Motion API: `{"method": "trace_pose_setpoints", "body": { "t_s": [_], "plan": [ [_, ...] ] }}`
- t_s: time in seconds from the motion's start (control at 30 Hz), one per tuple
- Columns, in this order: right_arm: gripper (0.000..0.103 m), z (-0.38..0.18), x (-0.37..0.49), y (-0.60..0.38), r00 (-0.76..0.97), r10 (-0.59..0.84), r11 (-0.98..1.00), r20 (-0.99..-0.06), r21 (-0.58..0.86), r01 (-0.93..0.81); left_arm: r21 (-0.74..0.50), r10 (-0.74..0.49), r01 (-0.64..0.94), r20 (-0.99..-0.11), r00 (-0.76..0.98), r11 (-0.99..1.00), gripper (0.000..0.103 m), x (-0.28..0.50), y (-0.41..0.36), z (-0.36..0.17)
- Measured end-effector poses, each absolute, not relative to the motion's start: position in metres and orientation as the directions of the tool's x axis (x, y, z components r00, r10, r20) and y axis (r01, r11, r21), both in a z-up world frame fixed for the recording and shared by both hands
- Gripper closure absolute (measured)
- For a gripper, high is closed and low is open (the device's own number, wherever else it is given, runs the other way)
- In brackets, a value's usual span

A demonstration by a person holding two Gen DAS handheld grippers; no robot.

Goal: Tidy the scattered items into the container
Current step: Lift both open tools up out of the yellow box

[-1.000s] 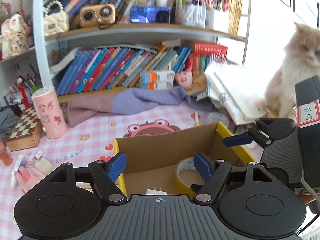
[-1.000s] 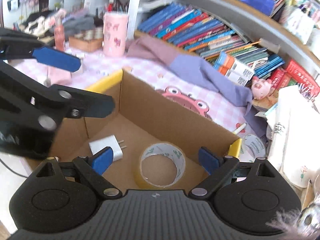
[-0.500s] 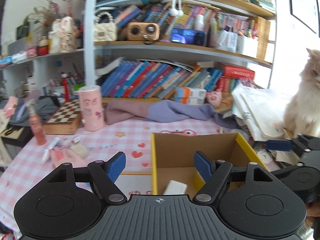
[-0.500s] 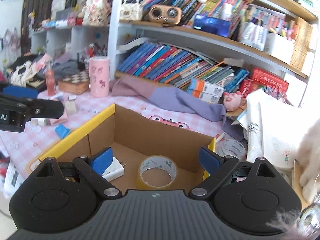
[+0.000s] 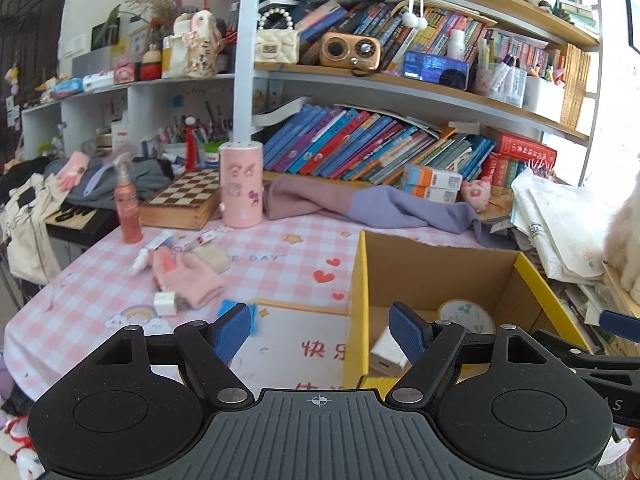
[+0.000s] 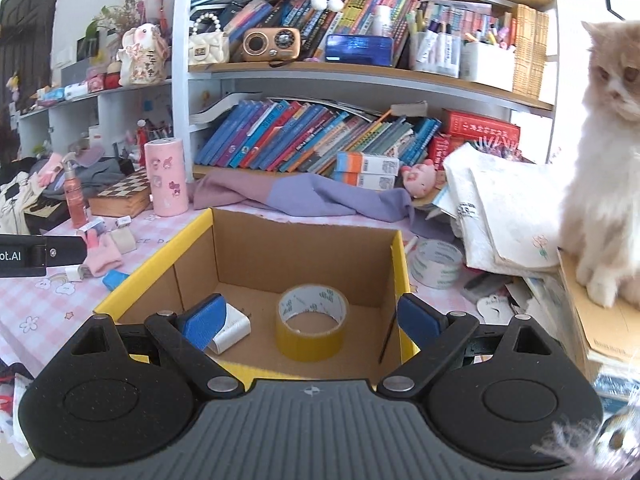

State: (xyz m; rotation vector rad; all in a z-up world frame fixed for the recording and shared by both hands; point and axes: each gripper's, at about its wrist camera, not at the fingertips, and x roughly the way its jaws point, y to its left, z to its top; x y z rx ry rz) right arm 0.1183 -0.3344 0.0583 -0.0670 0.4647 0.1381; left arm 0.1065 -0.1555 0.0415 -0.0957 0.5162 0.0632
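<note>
At far left of the left wrist view: I see a red spray bottle [image 5: 127, 207] upright on the bench [image 5: 72, 308], just left of a chessboard box [image 5: 182, 200].
Left-centre, same view: a pink cylinder [image 5: 242, 184] stands beside the chessboard box; in front of it lie a pink glove [image 5: 186, 276], a small white charger block [image 5: 165, 303] touching the glove's near edge, and a white tube [image 5: 150, 250] further back.
Lower left of centre: a blue scrap [image 5: 230, 307] lies on the bench, partly behind my left finger pad.
Left gripper [image 5: 320, 332]: I hold it wide, nothing between the pads; it straddles the yellow left wall of the box.
Cardboard box [image 5: 436, 264]: right of centre in the left view, centre in the right view, open on the bench.
In the box, right wrist view: a white adapter [image 6: 232, 326] at lower left of the floor, a yellow tape roll [image 6: 312, 322] standing apart to its right.
Right gripper [image 6: 312, 318]: I hold it wide and empty, over the near edge of the box.
Right of the box: a white tape roll [image 6: 438, 264] on the bench, beside a paper pile [image 6: 508, 216].
Far right: a cat [image 6: 608, 160] sits on a stack of cardboard.
</note>
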Motion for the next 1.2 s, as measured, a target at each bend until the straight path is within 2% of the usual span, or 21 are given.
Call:
{"method": "trace_pose_setpoints", "body": {
  "t_s": [0.2,0.33,0.57,0.7,0.9,1.2],
  "plan": [
    [0.010,0.051,0.104,-0.323,0.894,0.098,0.992,-0.436,-0.023,-0.120,-0.049,0.014,-0.046,-0.516,0.856,0.998,0.024,0.099,-0.153,0.031],
    [0.010,0.046,0.101,-0.314,0.889,0.067,0.997,-0.453,0.004,-0.073,-0.032,0.001,-0.020,-0.505,0.863,0.999,0.018,0.089,-0.146,0.028],
    [0.010,0.047,0.089,-0.292,0.881,0.037,0.999,-0.471,0.011,-0.036,-0.028,-0.030,0.018,-0.512,0.858,0.999,0.018,0.082,-0.125,0.026],
    [0.004,0.049,0.080,-0.277,0.880,0.034,0.999,-0.474,0.008,-0.034,-0.037,-0.054,0.040,-0.515,0.855,0.999,0.017,0.080,-0.111,0.025],
    [0.000,0.049,0.070,-0.257,0.874,0.004,1.000,-0.487,0.000,-0.005,-0.048,-0.092,0.079,-0.528,0.844,0.996,0.016,0.080,-0.096,0.022],
    [0.000,0.041,0.060,-0.234,0.841,-0.057,0.998,-0.539,-0.013,0.060,-0.059,-0.130,0.117,-0.554,0.822,0.991,0.010,0.078,-0.071,0.016]
  ]
}}
